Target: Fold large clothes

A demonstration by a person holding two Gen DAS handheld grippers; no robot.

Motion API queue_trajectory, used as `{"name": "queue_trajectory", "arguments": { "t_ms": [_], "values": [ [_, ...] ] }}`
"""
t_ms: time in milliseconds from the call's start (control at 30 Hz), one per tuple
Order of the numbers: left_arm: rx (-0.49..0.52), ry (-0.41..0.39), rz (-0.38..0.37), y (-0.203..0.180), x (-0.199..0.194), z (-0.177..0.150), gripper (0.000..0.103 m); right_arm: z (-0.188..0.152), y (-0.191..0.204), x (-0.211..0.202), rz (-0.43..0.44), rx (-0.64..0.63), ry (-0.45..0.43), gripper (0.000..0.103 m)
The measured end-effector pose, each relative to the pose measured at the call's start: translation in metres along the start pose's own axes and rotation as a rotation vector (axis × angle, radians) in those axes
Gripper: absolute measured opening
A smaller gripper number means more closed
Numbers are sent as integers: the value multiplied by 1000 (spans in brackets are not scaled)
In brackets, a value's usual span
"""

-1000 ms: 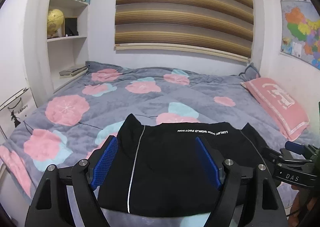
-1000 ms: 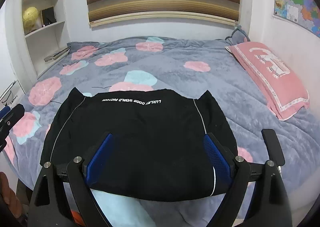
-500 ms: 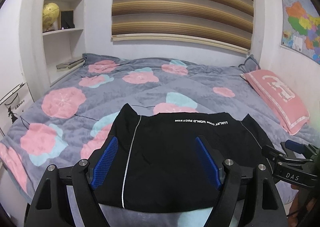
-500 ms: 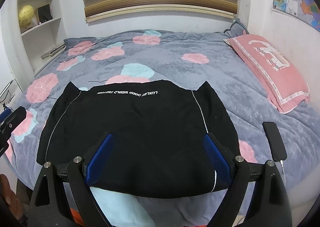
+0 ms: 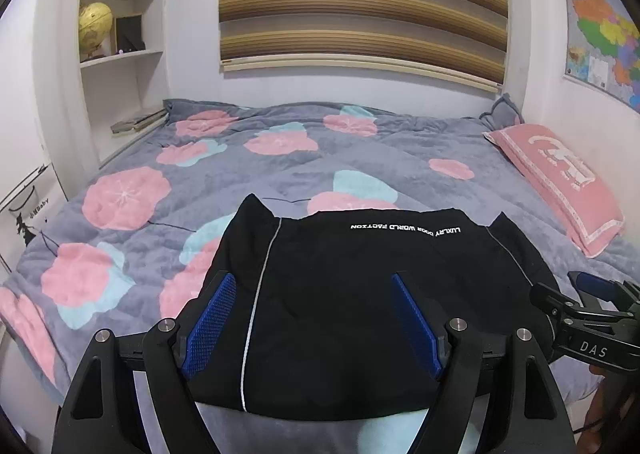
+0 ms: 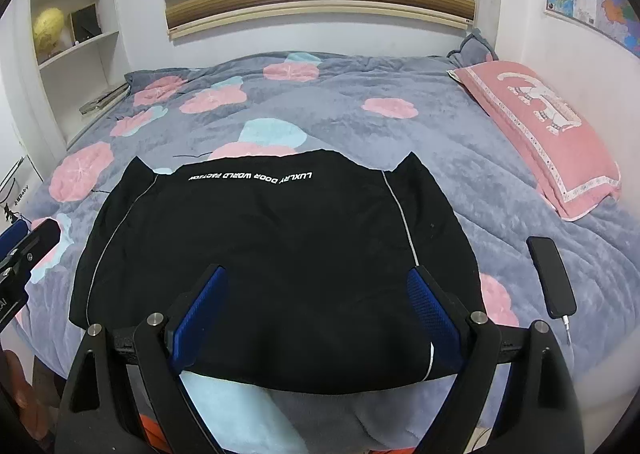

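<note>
left gripper (image 5: 312,318) fingers spread | right gripper (image 6: 316,310) fingers spread | black garment (image 6: 272,254) flat | phone (image 6: 551,276) beside | pink pillow (image 6: 536,126) apart

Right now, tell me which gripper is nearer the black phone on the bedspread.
Right. The right gripper hovers beside the phone; the left gripper is across the black garment from it.

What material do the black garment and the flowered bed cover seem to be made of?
Black garment: probably smooth, thin synthetic or cotton knit; matte, lies flat with soft creases, pale piping along the seams. Flowered bed cover: probably plush fleece; fuzzy nap with brushed streaks, quilted folds.
</note>
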State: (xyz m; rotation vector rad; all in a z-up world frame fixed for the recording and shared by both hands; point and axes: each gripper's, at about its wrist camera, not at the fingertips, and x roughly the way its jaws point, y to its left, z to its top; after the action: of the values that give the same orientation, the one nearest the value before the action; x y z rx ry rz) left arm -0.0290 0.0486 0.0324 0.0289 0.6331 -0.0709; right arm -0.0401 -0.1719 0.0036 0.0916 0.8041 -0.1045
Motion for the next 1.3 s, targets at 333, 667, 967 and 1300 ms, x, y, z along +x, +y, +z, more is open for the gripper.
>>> {"name": "queue_trajectory", "arguments": {
  "t_ms": [333,667,967,1300],
  "values": [
    [23,15,24,-5,4,-3,80,-3,2,4,-5,-14,12,92],
    [36,25,26,-7,7,-4,80,-4,1,7,-2,-6,27,92],
    [51,38,21,-7,11,-6,80,-5,2,10,-1,-6,37,92],
    [60,51,25,-6,17,-6,80,-7,6,12,-2,-8,42,92]
  ]
}}
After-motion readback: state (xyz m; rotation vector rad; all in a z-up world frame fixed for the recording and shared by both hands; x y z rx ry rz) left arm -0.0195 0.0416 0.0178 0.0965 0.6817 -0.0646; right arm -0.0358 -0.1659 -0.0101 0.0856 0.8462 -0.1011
